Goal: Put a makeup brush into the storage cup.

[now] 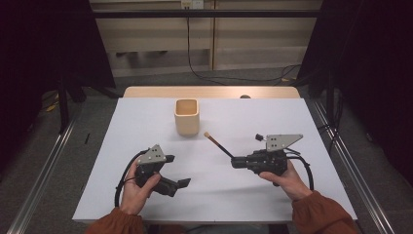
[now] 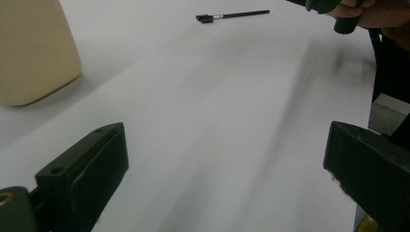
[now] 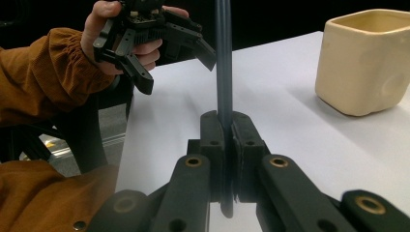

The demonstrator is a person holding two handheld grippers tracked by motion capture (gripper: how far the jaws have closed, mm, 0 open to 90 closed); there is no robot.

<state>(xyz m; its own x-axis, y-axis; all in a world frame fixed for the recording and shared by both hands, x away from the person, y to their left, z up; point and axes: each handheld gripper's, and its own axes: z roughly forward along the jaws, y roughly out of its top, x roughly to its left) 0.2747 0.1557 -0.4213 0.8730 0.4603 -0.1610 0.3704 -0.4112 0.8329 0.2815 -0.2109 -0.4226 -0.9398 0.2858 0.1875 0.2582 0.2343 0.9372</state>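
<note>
I have the right gripper [image 1: 235,161] lying level over the white table [image 1: 146,122], nearer me than the cream cup [image 1: 187,117] and off to its right, with my right hand [image 1: 285,178] wrapped around the body from below. Its jaws are pressed together on the dark handle of a thin brush [image 1: 218,145]; in the right gripper view the handle [image 3: 224,72] runs straight out from between the two pads. The brush slants from the jaws toward the cup, and its pale tip ends just short of the cup's right front corner, apart from it.

My left gripper [image 1: 183,183] sits nearer me than the cup and to its left, held in my left hand [image 1: 139,192], tilted with its nose pointing toward the right gripper. Its jaws are spread wide with only bare table between them, as the left gripper view shows.

The cup stands upright near the far middle of the table. Between brush tip and cup the tabletop is bare. Beyond the cup lie the wooden table edge [image 1: 209,91] and a black cable [image 1: 204,75] on the floor.
</note>
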